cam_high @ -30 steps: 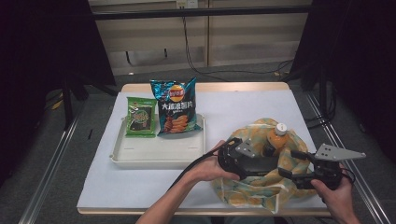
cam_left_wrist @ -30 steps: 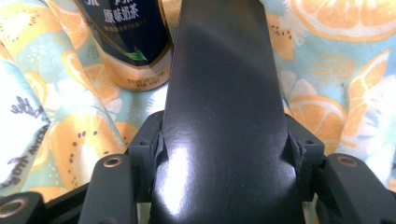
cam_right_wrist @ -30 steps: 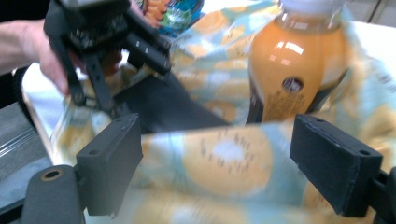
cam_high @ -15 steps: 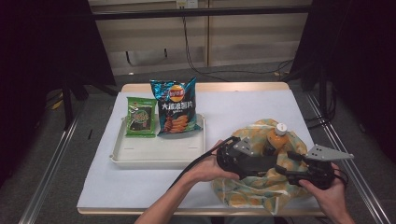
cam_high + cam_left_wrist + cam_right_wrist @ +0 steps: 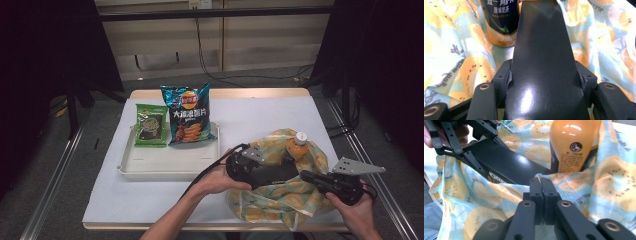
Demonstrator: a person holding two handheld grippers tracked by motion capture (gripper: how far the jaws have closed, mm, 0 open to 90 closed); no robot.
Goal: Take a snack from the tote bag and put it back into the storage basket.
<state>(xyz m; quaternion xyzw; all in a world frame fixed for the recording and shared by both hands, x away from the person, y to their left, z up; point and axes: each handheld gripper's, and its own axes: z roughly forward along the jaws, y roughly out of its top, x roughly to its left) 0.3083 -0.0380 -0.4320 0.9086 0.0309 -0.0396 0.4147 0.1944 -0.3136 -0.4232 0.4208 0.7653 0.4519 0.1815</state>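
Two tools work the fruit-printed cloth bag (image 5: 280, 200): the left tool (image 5: 544, 37) clamps a flat black box (image 5: 272, 173) lengthwise inside, while the right tool (image 5: 544, 192), nearer the rim, has just closed together on the cloth.

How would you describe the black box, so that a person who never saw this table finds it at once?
Start from the white table and go to the fruit-print cloth bag at its near right corner. The black box lies in the bag's open mouth, gripped by the left gripper. It is flat, glossy and dark, unlike the orange bottle with a white cap standing beside it.
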